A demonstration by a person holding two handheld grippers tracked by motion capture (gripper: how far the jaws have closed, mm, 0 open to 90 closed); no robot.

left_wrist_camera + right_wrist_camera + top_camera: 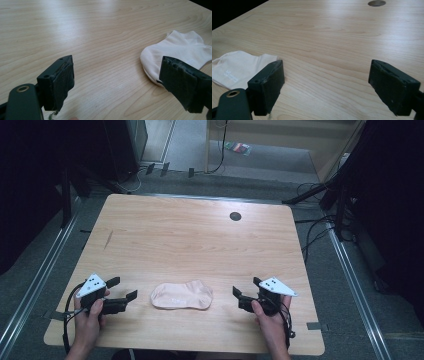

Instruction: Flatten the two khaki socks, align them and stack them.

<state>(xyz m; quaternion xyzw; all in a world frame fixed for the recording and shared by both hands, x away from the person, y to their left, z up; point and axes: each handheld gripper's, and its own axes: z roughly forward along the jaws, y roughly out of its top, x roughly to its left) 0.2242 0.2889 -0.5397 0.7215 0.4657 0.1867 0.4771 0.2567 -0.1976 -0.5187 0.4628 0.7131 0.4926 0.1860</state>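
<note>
A pale cream ankle sock [182, 296] lies flat on the light wooden table [200, 235], near the table's near edge and about midway along it. The sock is short and rounded at its left end, with a ribbed cuff at the other end, and it carries a small faint mark on its middle. In the left gripper view the sock [175, 52] shows its rounded toe end; in the right gripper view the sock [234, 70] shows the faint mark on its fabric.

The left tongs [121, 289] sit left of the sock, held in the person's left hand [89, 317]. Their jaws are spread wide, with bare table between them, and they grip nothing. In the left gripper view the left tongs [116, 82] have one jaw in front of the sock's toe end; whether it touches the sock cannot be told.

The right tongs [245, 287] sit right of the sock, held in the person's right hand [270, 320]. Their jaws also stand wide apart and empty. In the right gripper view the right tongs [325, 83] frame bare wood, with the sock just beside one jaw.

The sock lies between the two tongs, near each. Beyond the sock, toward the far edge, is a dark round hole [235, 216] in the table.
</note>
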